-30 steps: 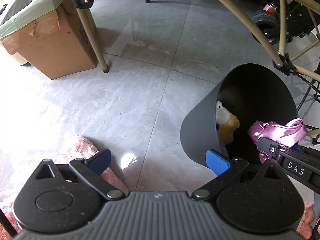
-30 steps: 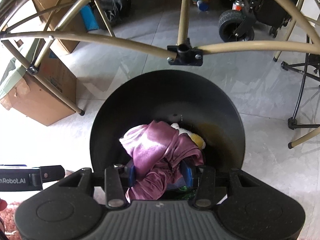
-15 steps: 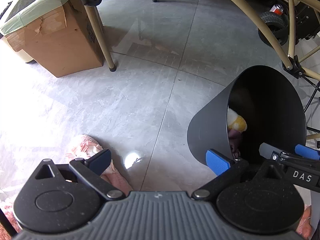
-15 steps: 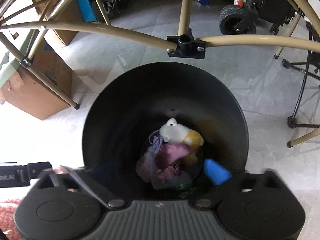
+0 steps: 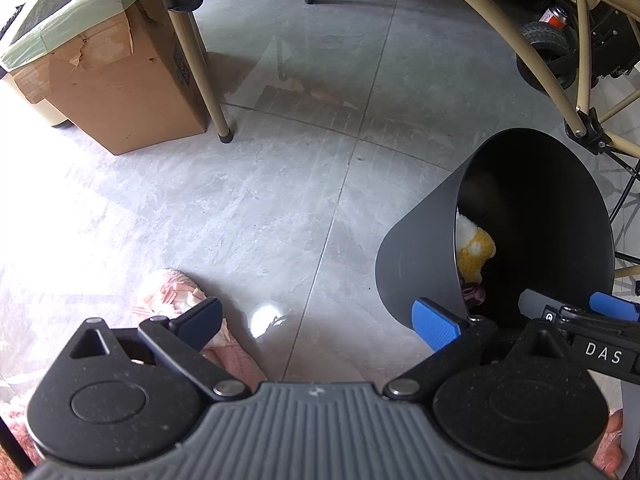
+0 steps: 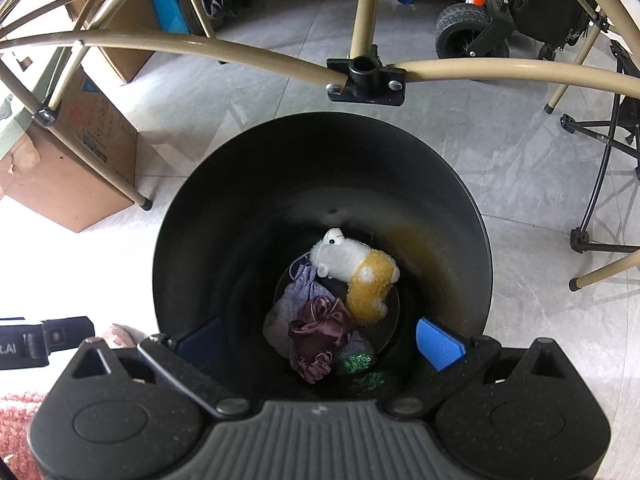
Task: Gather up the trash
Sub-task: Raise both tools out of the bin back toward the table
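A black round bin (image 6: 192, 240) stands on the grey tile floor; it also shows in the left wrist view (image 5: 416, 248) at the right. At its bottom lie a purple satin cloth (image 6: 320, 320), a white and yellow plush toy (image 6: 356, 268), a pale cloth and green glitter scraps. My right gripper (image 6: 320, 340) is open and empty just above the bin's mouth. My left gripper (image 5: 316, 320) is open and empty above the floor, left of the bin. A pink fluffy item (image 5: 176, 292) lies on the floor by its left finger.
A tan metal frame (image 6: 240, 52) arches over the bin. A cardboard box (image 5: 120, 76) lined with a green bag stands at the far left. A wheeled black cart (image 6: 480, 28), cans and a black tripod stand (image 6: 600, 184) are behind and to the right.
My right gripper opened and let go of the purple cloth, which dropped to the bottom of the bin. The left gripper stayed open and shifted slightly.
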{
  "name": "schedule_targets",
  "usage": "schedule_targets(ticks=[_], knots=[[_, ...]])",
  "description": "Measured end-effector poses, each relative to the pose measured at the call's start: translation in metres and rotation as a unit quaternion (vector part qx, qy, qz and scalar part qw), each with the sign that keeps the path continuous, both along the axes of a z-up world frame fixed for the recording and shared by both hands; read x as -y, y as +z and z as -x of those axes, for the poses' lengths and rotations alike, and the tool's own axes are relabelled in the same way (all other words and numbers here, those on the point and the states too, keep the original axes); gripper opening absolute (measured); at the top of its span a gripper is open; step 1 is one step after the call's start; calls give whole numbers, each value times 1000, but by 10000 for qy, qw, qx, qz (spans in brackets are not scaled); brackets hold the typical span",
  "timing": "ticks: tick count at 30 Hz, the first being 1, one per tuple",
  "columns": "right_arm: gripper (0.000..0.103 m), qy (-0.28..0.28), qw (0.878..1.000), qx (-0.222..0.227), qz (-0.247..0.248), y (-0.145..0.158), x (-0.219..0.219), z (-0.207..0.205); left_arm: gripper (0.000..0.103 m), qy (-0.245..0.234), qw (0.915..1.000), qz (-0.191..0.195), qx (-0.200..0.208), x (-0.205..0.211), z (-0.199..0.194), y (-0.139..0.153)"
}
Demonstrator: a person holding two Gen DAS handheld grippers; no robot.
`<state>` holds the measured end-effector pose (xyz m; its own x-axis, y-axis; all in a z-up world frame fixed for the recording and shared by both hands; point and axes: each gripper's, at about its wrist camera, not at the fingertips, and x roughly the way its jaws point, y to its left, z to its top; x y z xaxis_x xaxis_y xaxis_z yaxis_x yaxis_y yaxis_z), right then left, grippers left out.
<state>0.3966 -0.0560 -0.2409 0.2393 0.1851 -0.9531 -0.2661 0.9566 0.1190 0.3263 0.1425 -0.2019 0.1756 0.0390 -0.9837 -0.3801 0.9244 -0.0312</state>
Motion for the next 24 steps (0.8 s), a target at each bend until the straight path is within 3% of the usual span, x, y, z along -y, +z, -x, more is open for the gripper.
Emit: schedule_targets(ticks=[13, 24], knots=[[103, -42, 9999, 89, -48, 8, 7, 1, 103, -48, 9999, -28, 88, 5, 0, 6], [103, -89, 9989, 397, -234, 29, 18, 10, 103, -97, 9992, -118, 380, 14, 3, 29]])
